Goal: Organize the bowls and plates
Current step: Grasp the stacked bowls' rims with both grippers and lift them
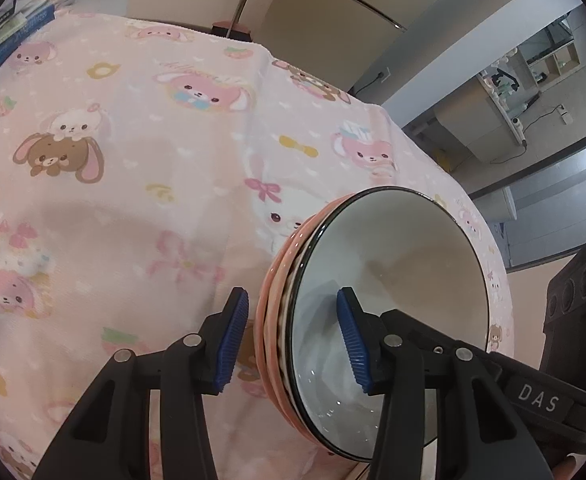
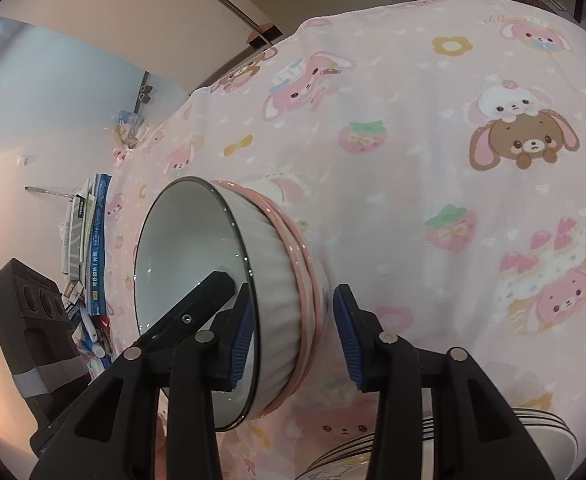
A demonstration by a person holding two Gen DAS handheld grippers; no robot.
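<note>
A white bowl with a black rim [image 1: 393, 272] sits nested in pink bowls [image 1: 269, 320] on the pink cartoon cloth [image 1: 133, 140]. My left gripper [image 1: 293, 340] straddles the stack's near wall, with one pad outside by the pink side and the other inside the white bowl; slim gaps show, so it is open. In the right wrist view the same stack [image 2: 277, 288] lies between the fingers of my right gripper [image 2: 293, 336]. Its inner pad is at the rim, its outer pad stands a little off the pink bowls [image 2: 307, 280], and it is open.
A pile of white plates with dark rims [image 2: 541, 428] lies near the right hand at the table's front. Books [image 2: 93, 248] are stacked at the far side of the cloth. The table edge drops to the floor beyond the bowls [image 1: 513, 220].
</note>
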